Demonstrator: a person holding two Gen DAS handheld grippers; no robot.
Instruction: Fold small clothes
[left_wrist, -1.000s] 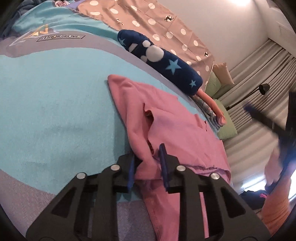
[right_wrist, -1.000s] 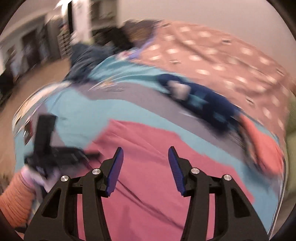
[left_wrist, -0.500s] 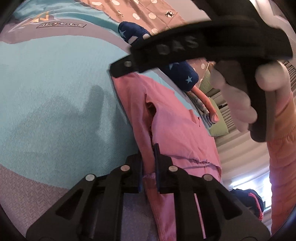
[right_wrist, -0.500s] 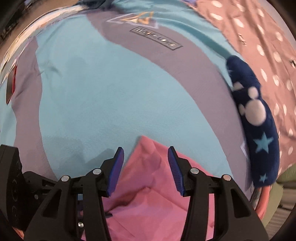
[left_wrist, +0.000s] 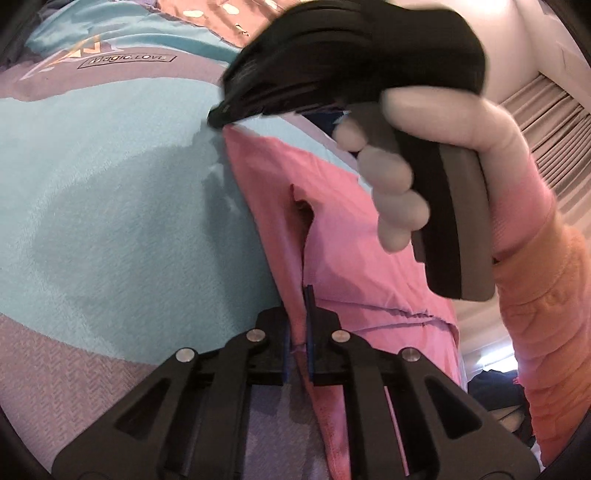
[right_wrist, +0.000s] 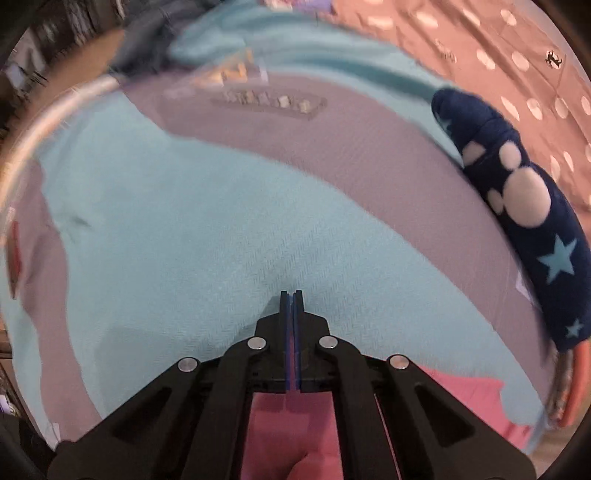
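Note:
A pink garment lies flat on the turquoise and grey bedspread. My left gripper is at its near left edge, jaws closing tight on a raised fold of the pink cloth. Held by a gloved hand, my right gripper points steeply down onto the garment's far left corner. In the right wrist view the right gripper has its blue pads pressed together, and the pink garment runs up under them; the pinched corner itself is mostly hidden.
A navy plush with white dots and stars lies along the right of the bedspread. A brown polka-dot cover spreads behind it. Curtains hang at the far right. An orange sleeve crosses the right side.
The right gripper swung in from the right, dropped onto the garment's far corner and shut. The left gripper's jaws narrowed onto the pink fold without moving away.

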